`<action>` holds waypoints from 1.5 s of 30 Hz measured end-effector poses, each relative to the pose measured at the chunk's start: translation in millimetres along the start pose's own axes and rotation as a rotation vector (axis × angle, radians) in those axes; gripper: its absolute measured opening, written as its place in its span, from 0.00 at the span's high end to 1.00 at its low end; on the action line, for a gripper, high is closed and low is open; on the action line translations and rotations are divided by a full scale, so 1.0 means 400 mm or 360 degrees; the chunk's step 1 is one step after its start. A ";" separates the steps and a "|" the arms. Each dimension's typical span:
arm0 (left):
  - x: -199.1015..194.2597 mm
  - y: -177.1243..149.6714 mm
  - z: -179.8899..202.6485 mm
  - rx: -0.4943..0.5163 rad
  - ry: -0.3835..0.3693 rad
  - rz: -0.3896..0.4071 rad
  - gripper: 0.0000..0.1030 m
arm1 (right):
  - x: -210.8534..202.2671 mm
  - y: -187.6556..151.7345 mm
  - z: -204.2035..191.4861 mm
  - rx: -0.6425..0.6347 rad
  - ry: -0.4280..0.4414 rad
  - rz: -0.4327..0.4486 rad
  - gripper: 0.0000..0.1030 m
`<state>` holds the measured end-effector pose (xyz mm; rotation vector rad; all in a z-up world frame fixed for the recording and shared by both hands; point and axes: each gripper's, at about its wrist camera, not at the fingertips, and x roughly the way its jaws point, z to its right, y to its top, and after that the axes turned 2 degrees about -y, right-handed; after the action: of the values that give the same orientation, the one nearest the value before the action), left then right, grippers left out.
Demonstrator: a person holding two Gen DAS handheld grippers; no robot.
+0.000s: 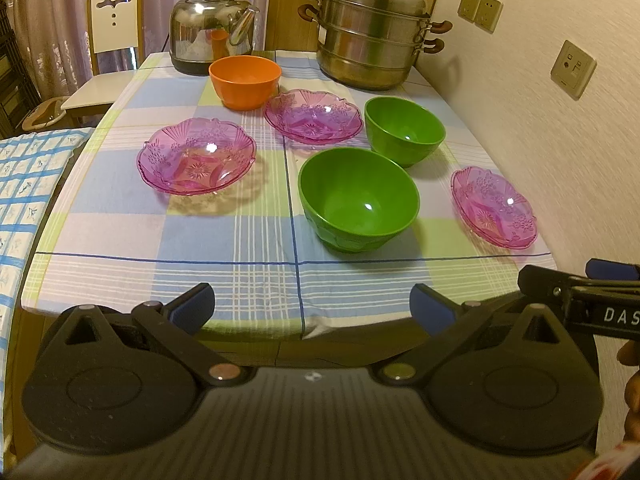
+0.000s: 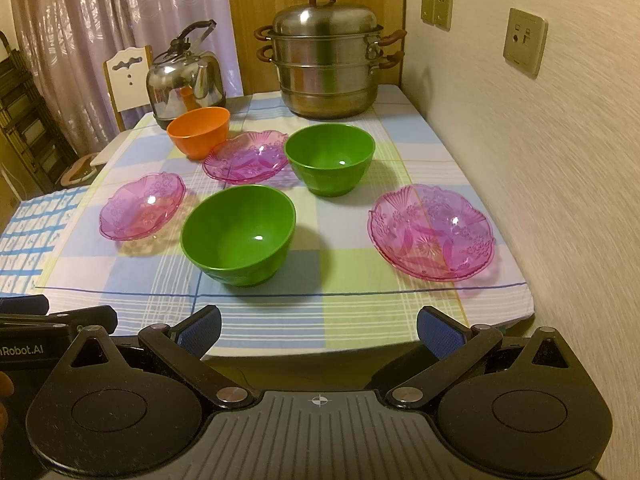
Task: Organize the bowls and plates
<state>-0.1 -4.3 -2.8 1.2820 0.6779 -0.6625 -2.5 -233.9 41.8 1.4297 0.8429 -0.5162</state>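
On the checked tablecloth [image 1: 120, 216] stand two green bowls, one near [image 1: 359, 199] [image 2: 238, 234] and one farther back [image 1: 405, 130] [image 2: 330, 158]. An orange bowl [image 1: 245, 81] [image 2: 198, 131] sits at the back. Three pink glass plates lie apart: left [image 1: 196, 155] [image 2: 142, 205], middle [image 1: 313, 115] [image 2: 245, 156], right [image 1: 494, 206] [image 2: 432, 232]. My left gripper [image 1: 313, 306] hangs open at the table's near edge, holding nothing. My right gripper [image 2: 319, 331] is open too, just short of the near edge, and shows from the side in the left wrist view [image 1: 576, 284].
A steel kettle [image 1: 214, 20] [image 2: 185, 80] and a stacked steel steamer pot [image 1: 372, 28] [image 2: 329, 64] stand at the table's far end. A wall with sockets [image 2: 524, 42] runs along the right side. A chair [image 1: 114, 24] and a blue-checked cloth [image 1: 24, 184] lie to the left.
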 end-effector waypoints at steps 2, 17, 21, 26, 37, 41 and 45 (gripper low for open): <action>0.000 0.000 0.000 -0.0001 0.0002 -0.0001 0.00 | 0.000 0.000 0.000 0.0001 0.0001 0.0000 0.00; 0.006 0.003 0.004 -0.0012 -0.0027 0.0000 0.00 | -0.002 0.001 0.025 0.0050 -0.0017 0.0024 0.00; 0.015 0.025 0.015 -0.0010 -0.0089 0.0010 0.00 | -0.012 0.007 0.060 0.0119 -0.0054 0.0071 0.00; 0.049 0.079 0.054 -0.0021 -0.0208 0.0020 0.00 | -0.026 0.026 0.133 0.0225 -0.0100 0.0135 0.00; 0.195 0.203 0.216 0.0079 -0.0517 -0.0014 0.00 | -0.006 0.049 0.327 0.0500 -0.0222 0.0193 0.00; 0.263 0.235 0.271 0.0132 -0.0593 -0.0034 0.00 | 0.018 0.044 0.370 0.0561 -0.0254 0.0180 0.00; 0.336 0.264 0.317 0.0217 -0.0621 -0.0057 0.00 | 0.058 0.042 0.408 0.0634 -0.0262 0.0149 0.00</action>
<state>177.1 -121.1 -20.6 1.2195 0.3395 -0.9704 56.1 -387.8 24.6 1.7524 0.5566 -0.7487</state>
